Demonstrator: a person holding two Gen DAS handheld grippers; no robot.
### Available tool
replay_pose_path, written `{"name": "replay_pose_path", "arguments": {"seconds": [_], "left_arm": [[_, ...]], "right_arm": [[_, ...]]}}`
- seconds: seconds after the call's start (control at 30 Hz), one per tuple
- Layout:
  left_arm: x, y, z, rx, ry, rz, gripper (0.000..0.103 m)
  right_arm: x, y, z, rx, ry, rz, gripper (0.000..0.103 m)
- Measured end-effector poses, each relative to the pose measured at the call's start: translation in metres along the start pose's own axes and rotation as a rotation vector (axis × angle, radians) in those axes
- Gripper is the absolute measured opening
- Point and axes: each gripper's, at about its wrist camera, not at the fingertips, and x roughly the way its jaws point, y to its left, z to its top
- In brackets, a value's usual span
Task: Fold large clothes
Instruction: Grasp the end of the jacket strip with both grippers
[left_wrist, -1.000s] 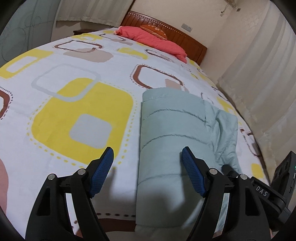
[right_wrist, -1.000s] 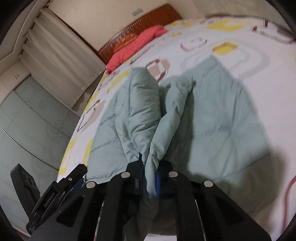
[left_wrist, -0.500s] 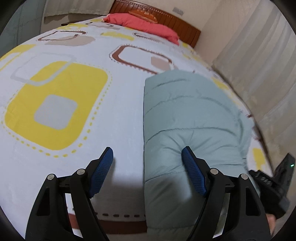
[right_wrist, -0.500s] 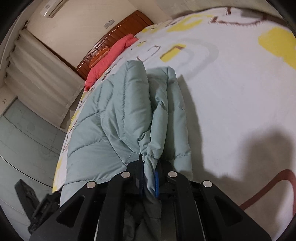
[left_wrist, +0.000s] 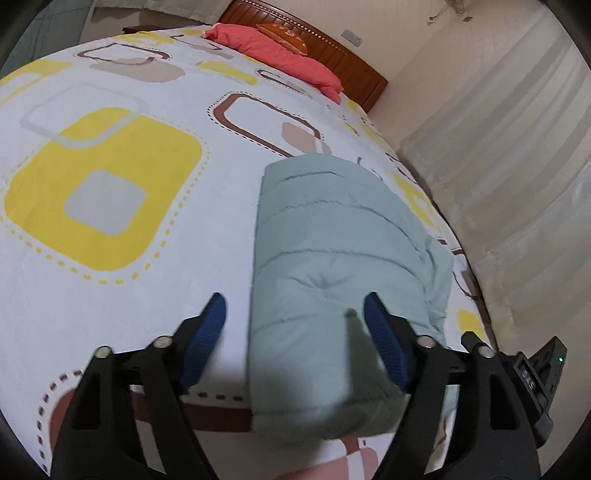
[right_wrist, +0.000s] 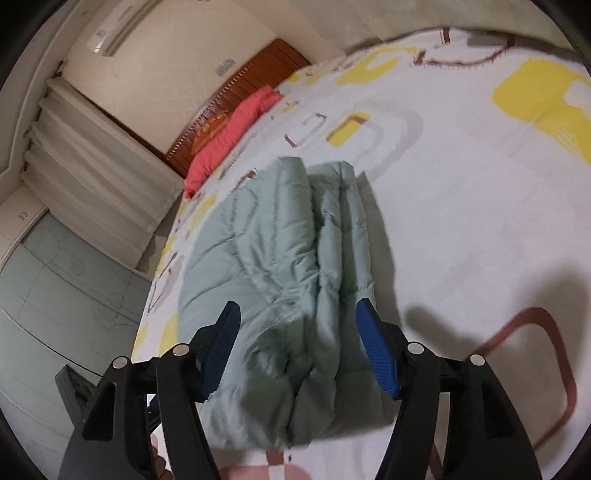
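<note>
Left wrist view. Left claw (left_wrist: 293, 326): spread wide, blue pads (left_wrist: 210, 325) apart, clamped on nothing. Pale green padded jacket (left_wrist: 325, 258): folded into a long bundle, lying on the bed (left_wrist: 129, 277), running from the near edge toward the far side, right of centre. Near end of the bundle between the two fingers, closer to the right one; contact with the pads not clear. Bed sheet white with yellow and brown rounded squares. Red pillow (left_wrist: 280, 55) at the far end, against a wooden headboard (left_wrist: 332, 46). Pale curtain (left_wrist: 517, 166) along the right. Part of the other tool (left_wrist: 532, 373), black with a small green light, at the near right edge.

Right wrist view. Right claw (right_wrist: 299, 332): fingers wide apart, blue pad (right_wrist: 376, 347) on the right finger, holding nothing. Jacket (right_wrist: 280, 258) on the bed (right_wrist: 461, 221), its near end between the fingers, creased lengthwise with a thicker roll on the left and narrower folds on the right; near part blurred. Red pillow (right_wrist: 229, 129) and headboard (right_wrist: 251, 85) at the far left. Curtain (right_wrist: 92, 166) on the left, air conditioner (right_wrist: 122, 24) high on the wall above it. Shadow on the sheet at the near right.
</note>
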Motion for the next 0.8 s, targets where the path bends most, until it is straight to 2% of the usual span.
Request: {"name": "replay_pose_path", "arguments": {"seconds": [0.1,0.13,0.17,0.2,0.23,0.33,0.4,0.57,0.67,0.77,0.8], "left_arm": [[0.008,-0.002,-0.006,-0.003,0.026,0.014,0.078],[0.013,0.000,-0.010,-0.017,0.042,0.024,0.078],[0.016,0.001,-0.011,-0.026,0.054,0.032,0.077],[0.020,0.002,-0.013,-0.034,0.066,0.039,0.070],[0.025,0.003,-0.016,-0.036,0.086,0.038,0.062],[0.036,-0.004,-0.020,0.013,0.101,0.088,0.053],[0.041,-0.003,-0.022,0.014,0.109,0.103,0.052],[0.042,0.001,-0.021,0.010,0.106,0.083,0.052],[0.033,0.007,-0.016,-0.032,0.118,0.057,0.057],[0.024,0.010,-0.006,-0.067,0.120,0.039,0.063],[0.022,0.010,-0.001,-0.070,0.111,0.032,0.068]], "right_arm": [[0.001,0.003,-0.013,-0.004,0.047,0.013,0.064],[0.005,0.003,-0.015,-0.005,0.064,0.008,0.060],[0.008,0.001,-0.019,-0.011,0.082,-0.012,0.049],[0.014,-0.001,-0.025,-0.018,0.100,-0.037,0.040],[0.019,-0.005,-0.029,-0.013,0.112,-0.044,0.037],[0.030,-0.014,-0.034,0.007,0.122,-0.056,0.029],[0.038,-0.023,-0.036,0.030,0.123,-0.042,0.025],[0.038,-0.032,-0.037,0.059,0.130,-0.008,0.025],[0.031,-0.028,-0.033,0.040,0.137,-0.013,0.029],[0.017,-0.022,-0.029,0.027,0.127,-0.032,0.038],[0.011,-0.018,-0.024,0.022,0.110,-0.034,0.048]]}}
